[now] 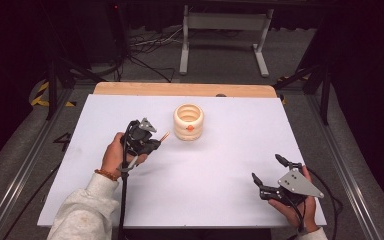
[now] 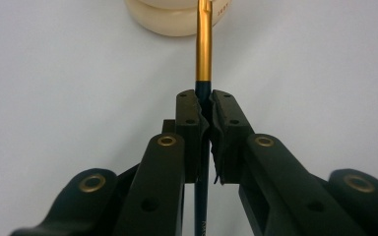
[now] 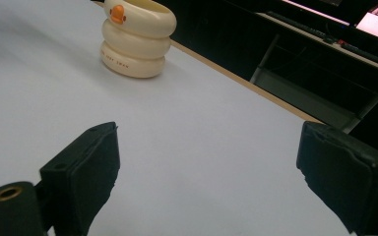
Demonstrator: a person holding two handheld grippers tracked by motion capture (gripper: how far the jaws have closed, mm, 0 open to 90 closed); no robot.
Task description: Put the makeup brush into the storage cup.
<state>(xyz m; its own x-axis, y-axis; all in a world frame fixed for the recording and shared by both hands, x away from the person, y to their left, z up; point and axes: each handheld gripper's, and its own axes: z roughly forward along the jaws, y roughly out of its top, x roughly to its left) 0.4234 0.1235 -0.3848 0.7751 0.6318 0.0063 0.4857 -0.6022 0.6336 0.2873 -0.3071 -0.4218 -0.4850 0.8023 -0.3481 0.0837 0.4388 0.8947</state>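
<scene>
A cream ringed cup (image 1: 188, 121) with an orange beak mark stands on the white table top (image 1: 220, 165), toward the back middle. My left gripper (image 1: 155, 142) is to its left, shut on a thin pen (image 2: 204, 54) with a gold front part and a dark blue barrel; the pen's tip points at the cup (image 2: 177, 17). In the left gripper view both pads (image 2: 189, 123) press on the dark barrel. My right gripper (image 1: 270, 170) rests at the front right, open and empty, with the cup (image 3: 137, 39) far off to its upper left.
A wooden strip (image 1: 185, 89) runs along the table's far edge. Behind it stand a metal frame (image 1: 225, 30) and floor cables. Dark rails flank the table on both sides.
</scene>
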